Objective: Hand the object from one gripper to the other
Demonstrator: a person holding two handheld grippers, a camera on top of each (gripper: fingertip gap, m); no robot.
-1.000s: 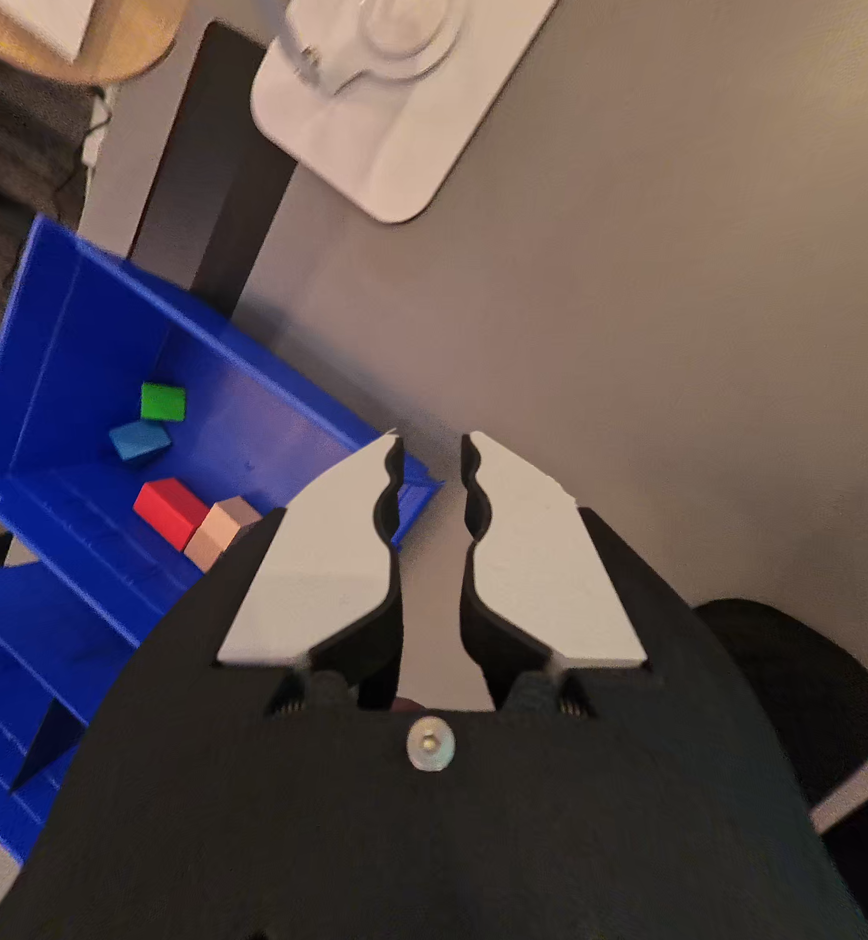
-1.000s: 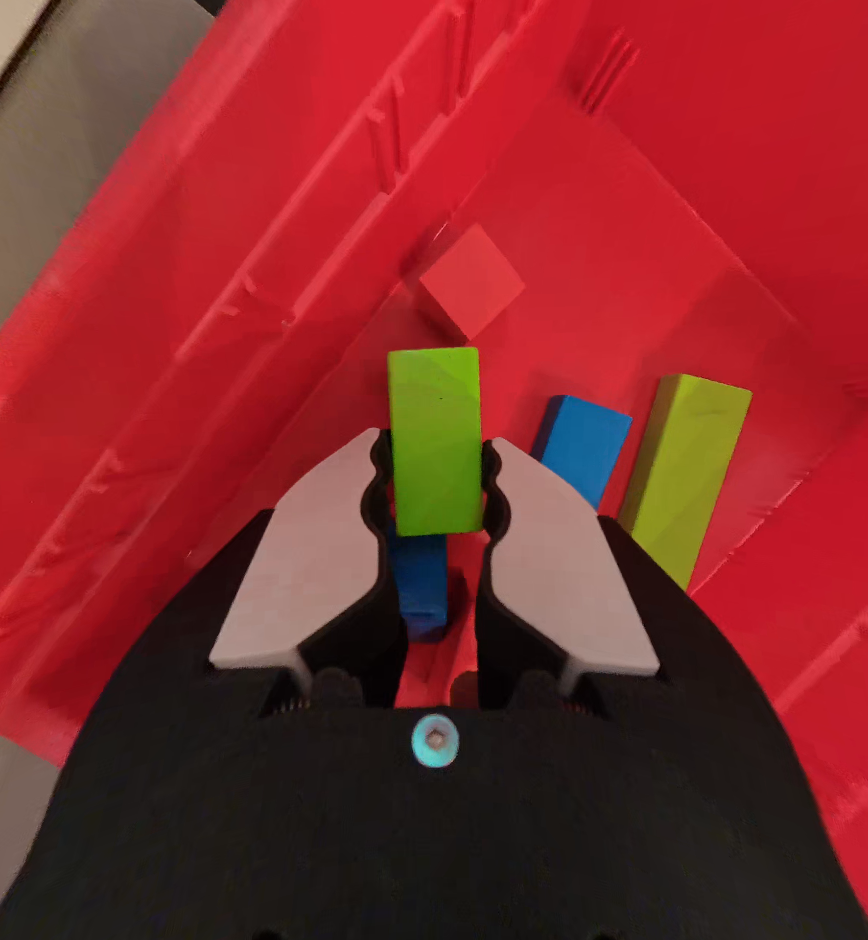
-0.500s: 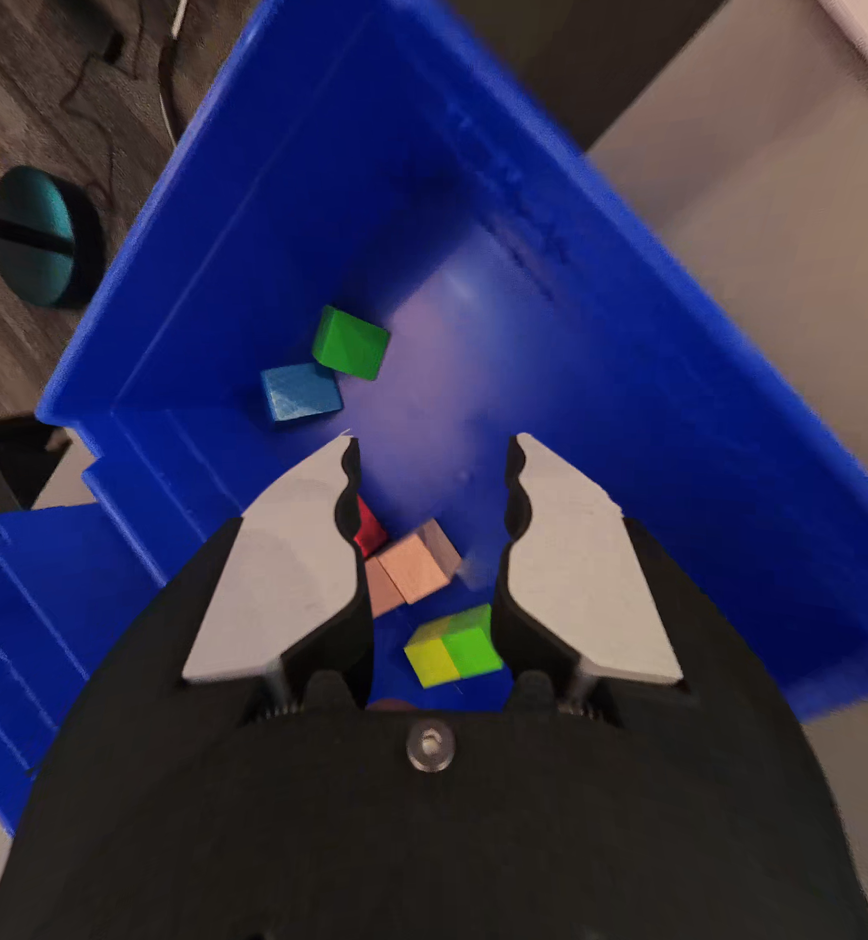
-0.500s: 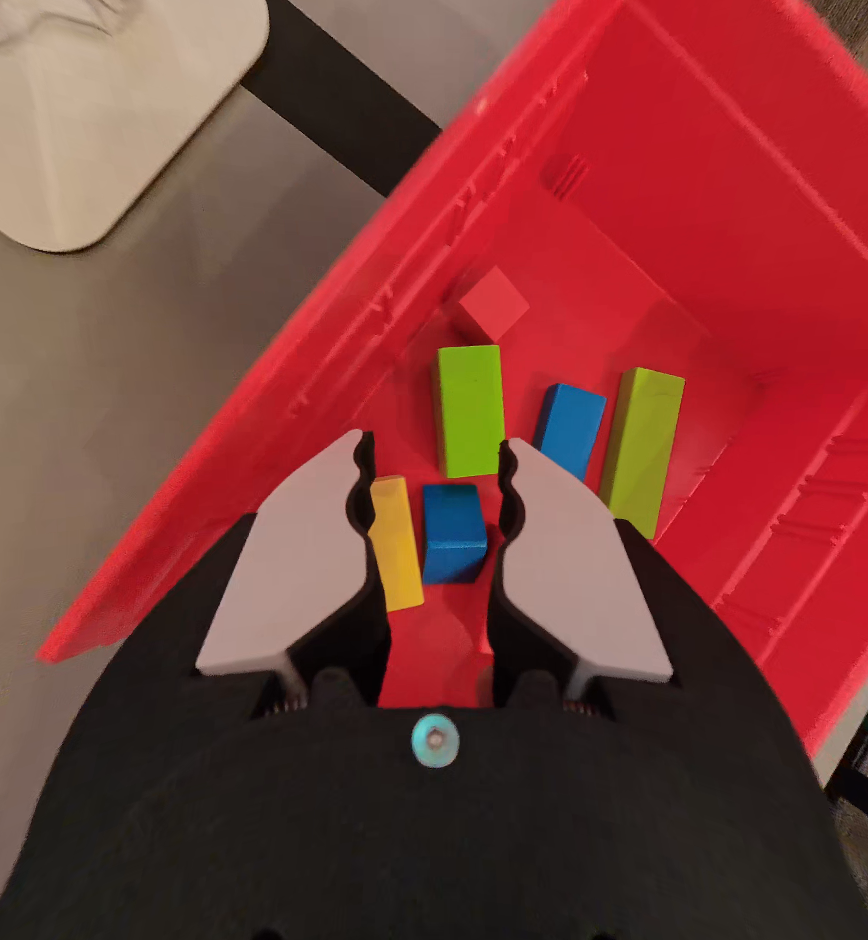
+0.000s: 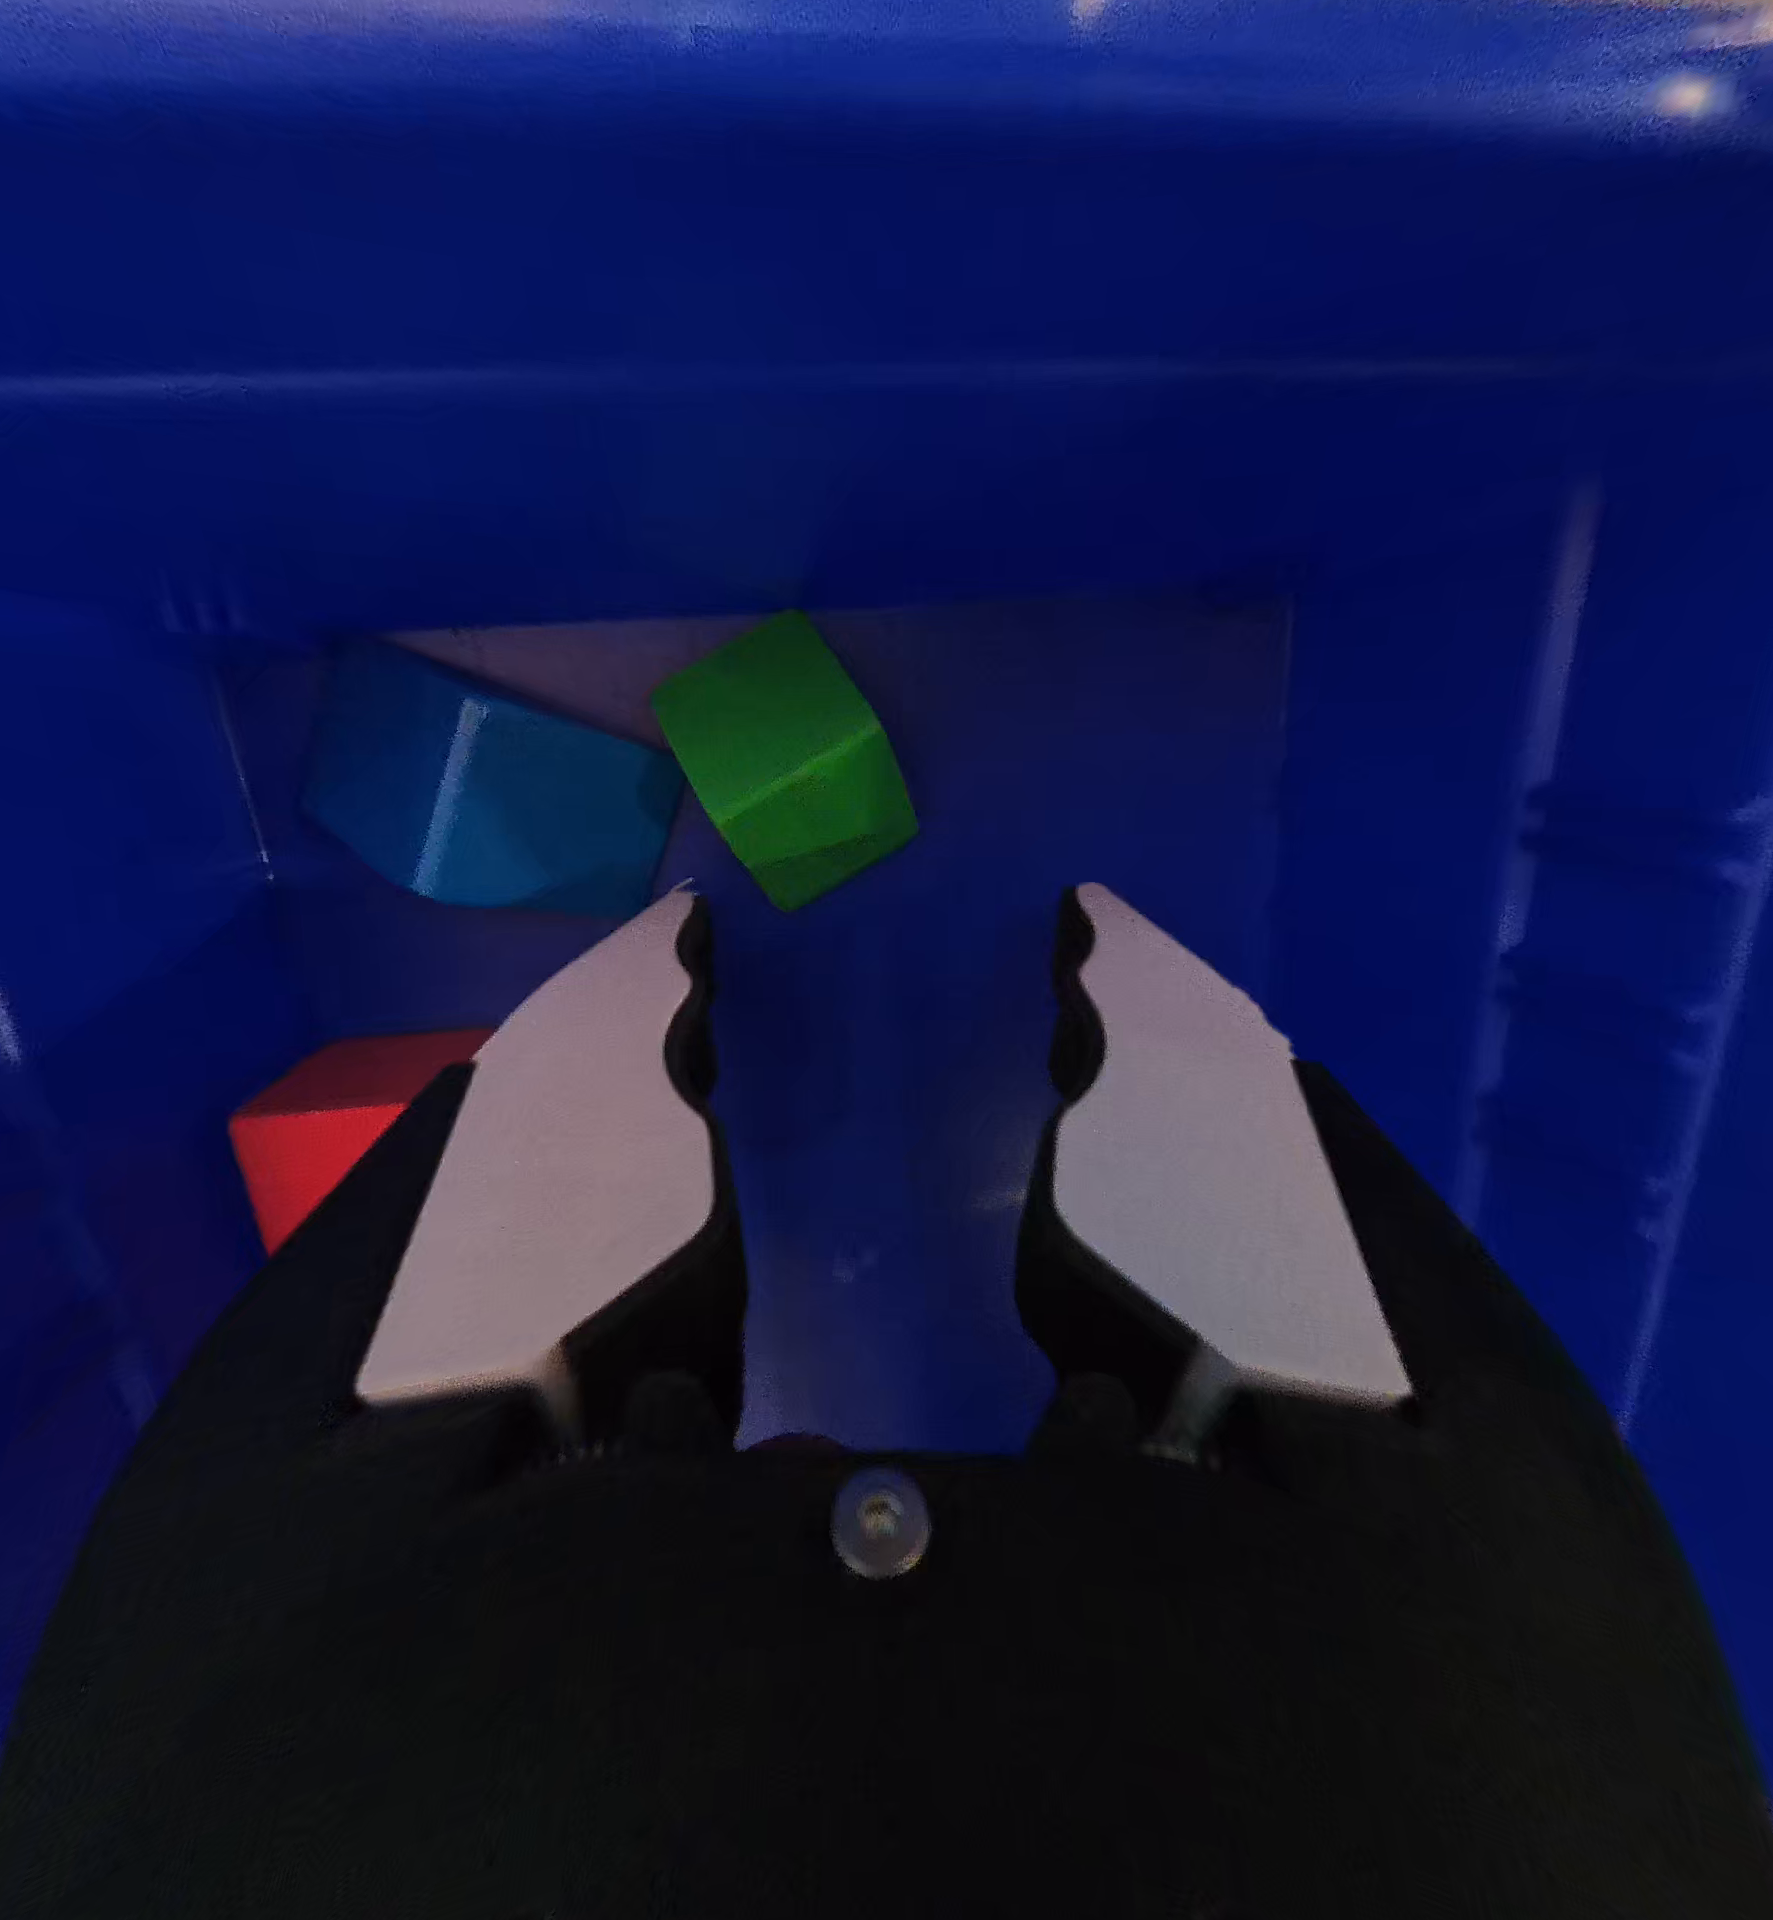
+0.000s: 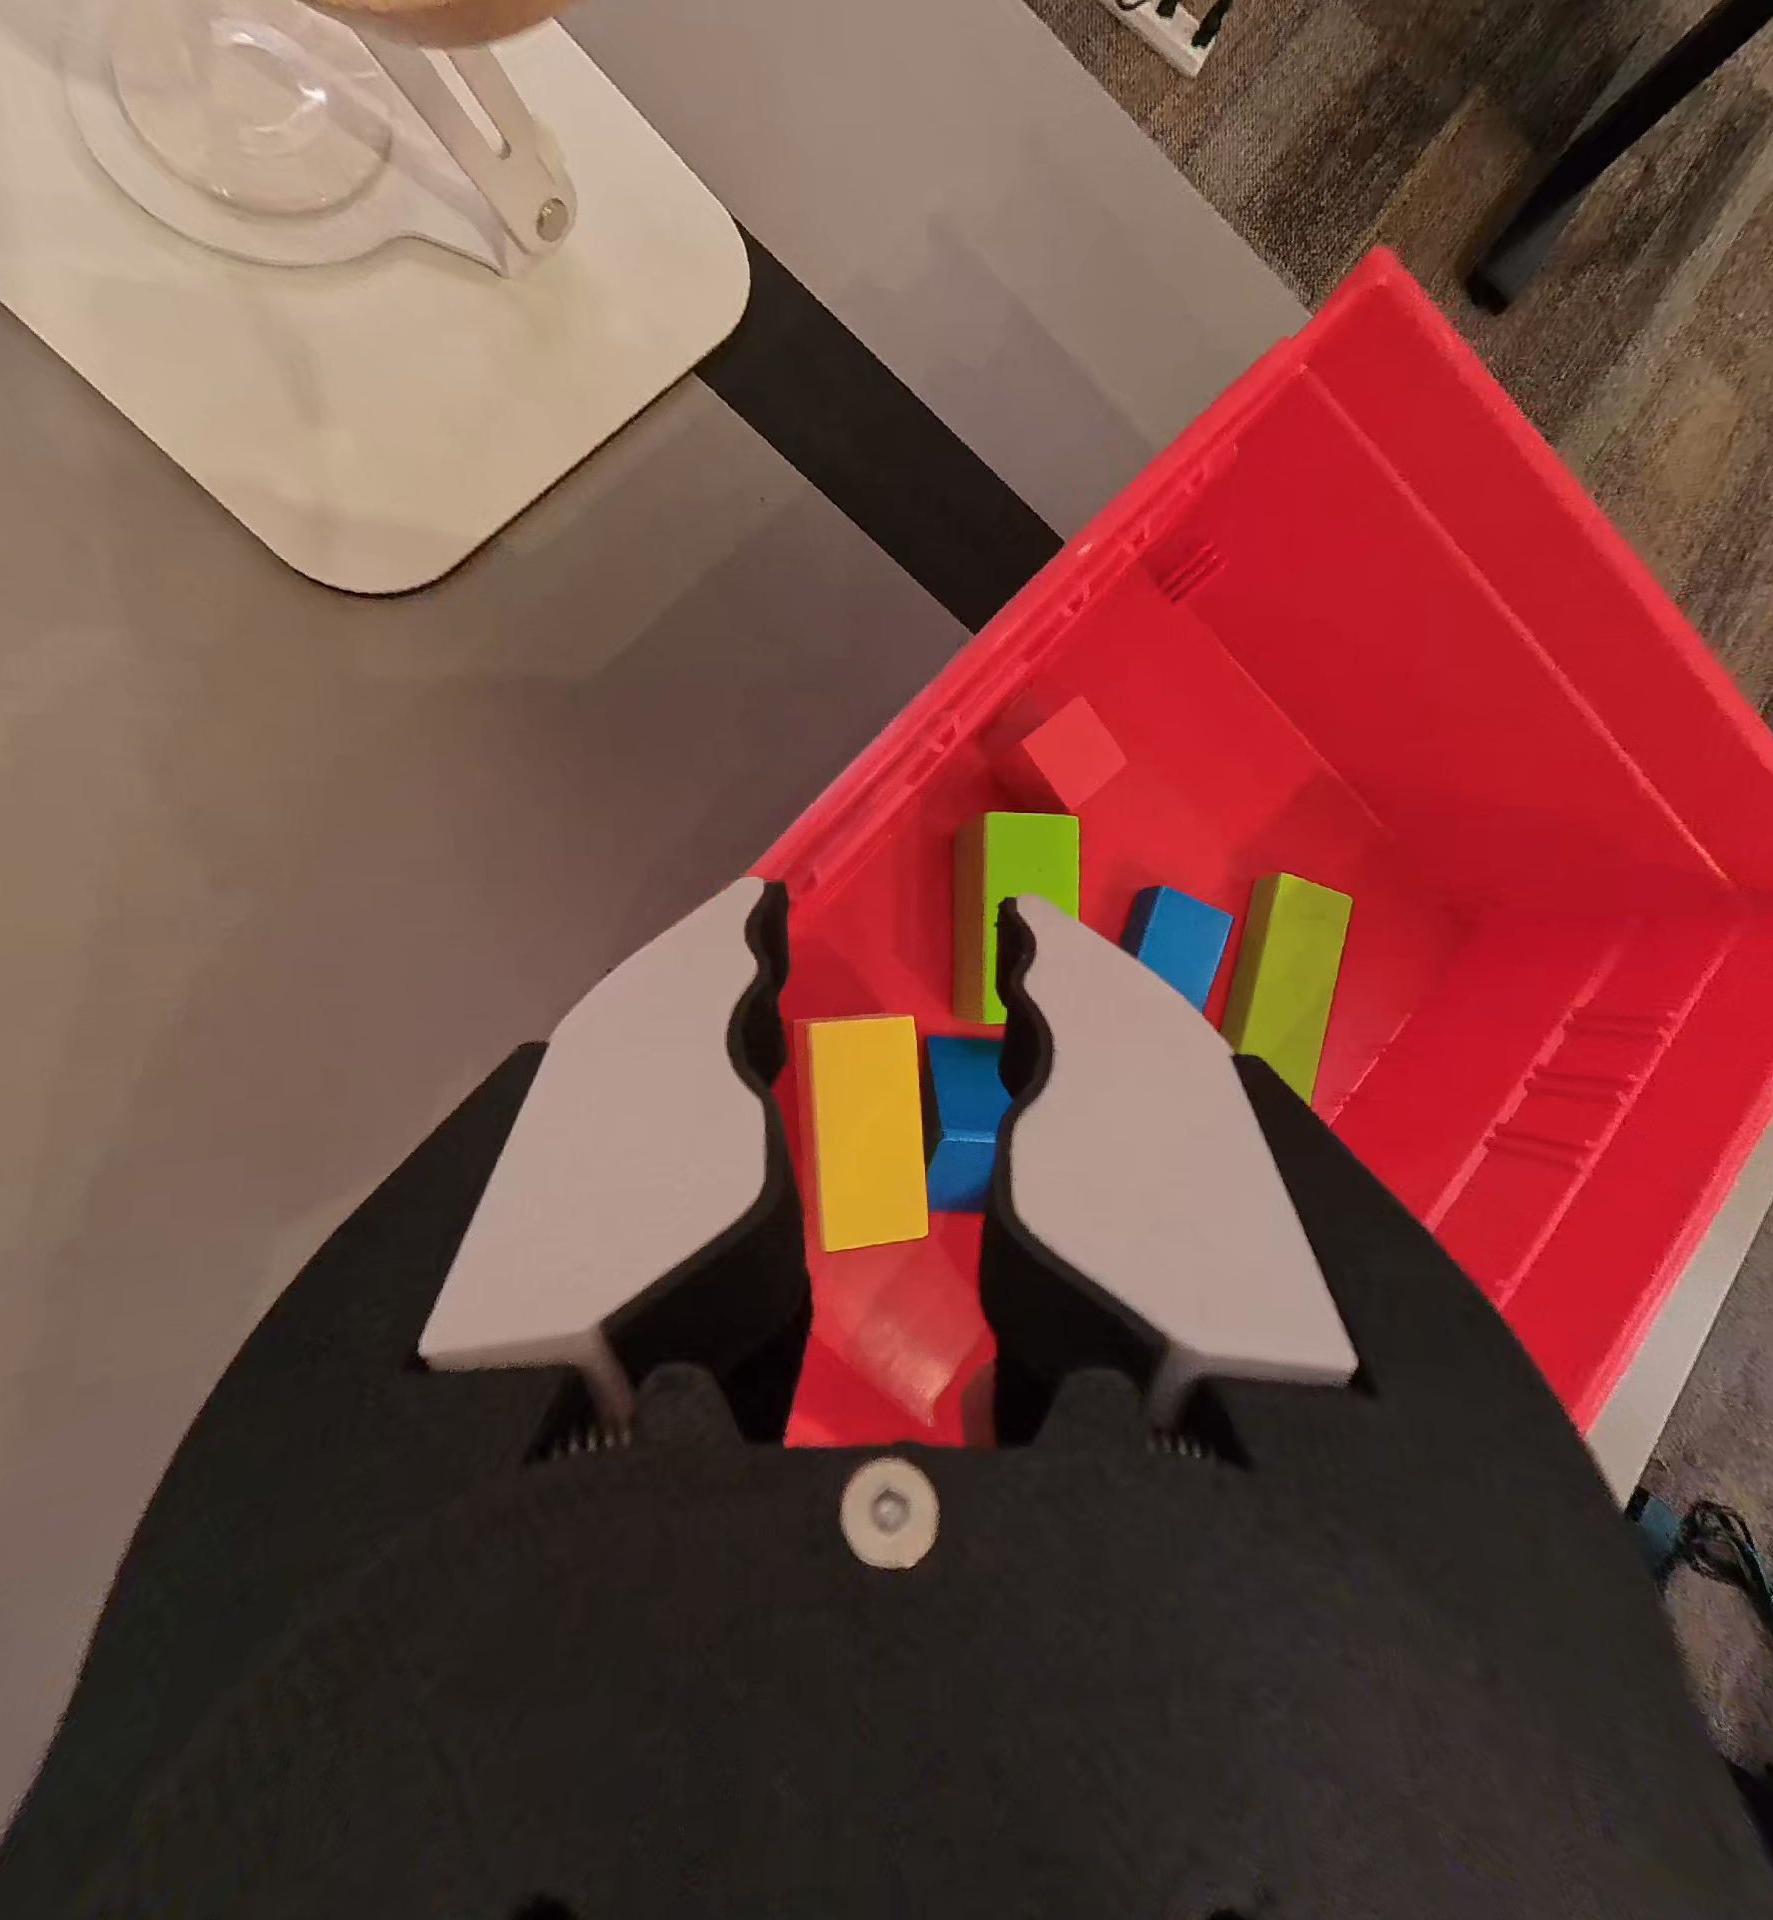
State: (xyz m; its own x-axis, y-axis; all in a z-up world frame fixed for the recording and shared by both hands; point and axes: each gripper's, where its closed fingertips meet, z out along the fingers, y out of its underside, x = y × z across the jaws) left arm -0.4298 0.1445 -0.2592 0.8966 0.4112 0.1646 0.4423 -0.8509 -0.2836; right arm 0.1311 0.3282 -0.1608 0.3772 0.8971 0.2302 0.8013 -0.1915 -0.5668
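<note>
Right wrist view: grey surface (image 6: 290,831) fills the left half, w/ a dark strip (image 6: 861,436) running diagonally from 12 toward 3 o'clock. At 11 o'clock a white mat (image 6: 425,416) carries a clear glass jug (image 6: 269,135). At 1–2 o'clock, wood-look floor (image 6: 1484,156) and a dark furniture leg (image 6: 1609,135); cables on the floor at 4 o'clock.

A red bin (image 6: 1484,727) sits at 2–3 o'clock on the surface edge. Inside: red cube (image 6: 1074,750), two lime-green blocks (image 6: 1027,883) and (image 6: 1287,977), light-blue block (image 6: 1178,940), yellow block (image 6: 866,1132), dark-blue block (image 6: 965,1122). Right claw (image 6: 892,914) hovers above the bin, fingers apart, gripping nothing; the blocks seen between the fingers lie lower, on the bin floor.

Left wrist view shows only the inside of a blue bin (image 5: 861,312), walls on all sides, no room visible. Green cube (image 5: 783,758) at 12 o'clock, teal-blue block (image 5: 487,790) touching it at 11 o'clock, red block (image 5: 326,1122) at 9 o'clock, partly behind the left finger. Left claw (image 5: 882,899) wide open, empty, tips just short of the green cube.

Neither view shows the other claw or the other bin. No readable writing or brand marks.
</note>
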